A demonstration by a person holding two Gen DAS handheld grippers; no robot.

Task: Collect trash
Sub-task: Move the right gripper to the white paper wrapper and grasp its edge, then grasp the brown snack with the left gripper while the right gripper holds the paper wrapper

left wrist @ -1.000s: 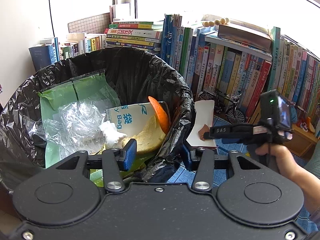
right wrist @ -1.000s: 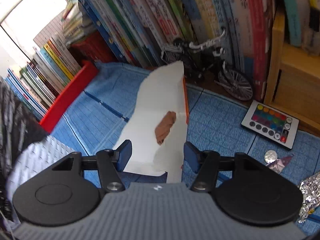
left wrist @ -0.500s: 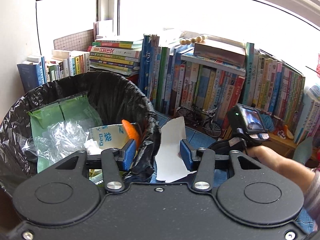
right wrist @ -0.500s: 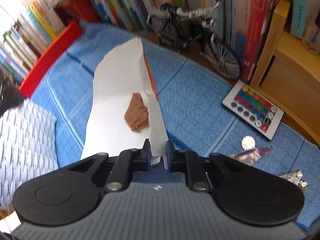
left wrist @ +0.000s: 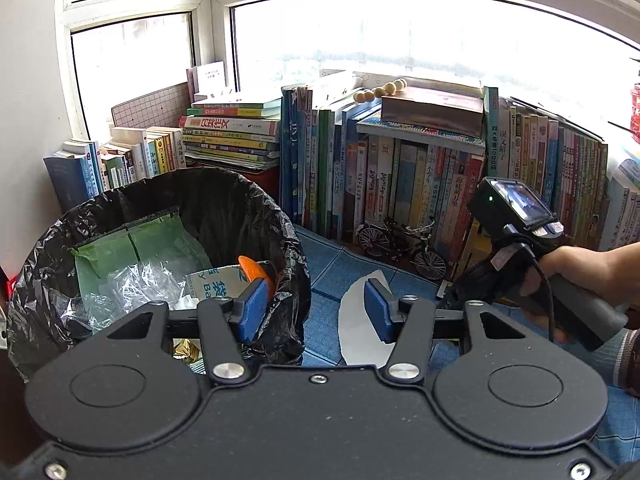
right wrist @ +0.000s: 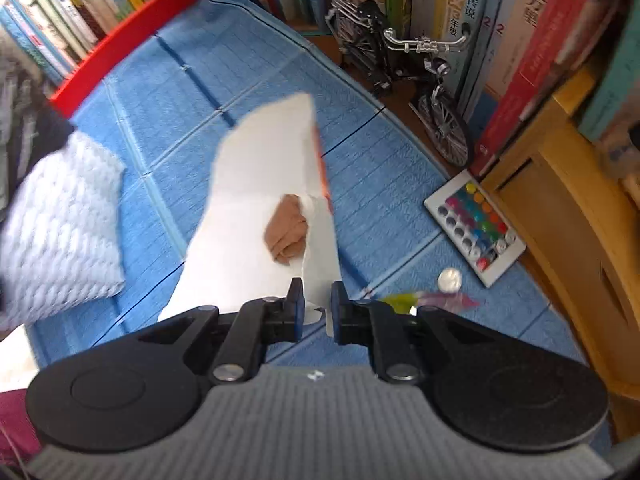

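Note:
A torn white paper point(right wrist: 256, 184) with an orange edge hangs over the blue mat point(right wrist: 192, 80), and a crumpled brown scrap point(right wrist: 286, 236) lies on it. My right gripper point(right wrist: 317, 292) is shut on the paper's folded near edge. The paper point(left wrist: 356, 328) also shows in the left wrist view, just right of the bin. My left gripper point(left wrist: 316, 300) hovers over the bin's near right rim, jaws opening with nothing between them. The bin's black bag point(left wrist: 224, 200) holds green and clear plastic, a white carton and orange peel point(left wrist: 250, 266). A person's hand point(left wrist: 580, 276) holds the right gripper's handle.
Rows of books point(left wrist: 400, 168) line the window wall, with a model bicycle point(right wrist: 400, 60) in front. On the mat lie a remote control point(right wrist: 476, 232), a coin point(right wrist: 450, 279) and a coloured wrapper point(right wrist: 424, 300). A patterned white cloth point(right wrist: 60, 228) sits left, a wooden cabinet point(right wrist: 560, 220) right.
My right gripper closed on the paper's edge and lifted it off the mat, tilting further down. My left gripper rose and drew back from the bin, its jaws a little wider.

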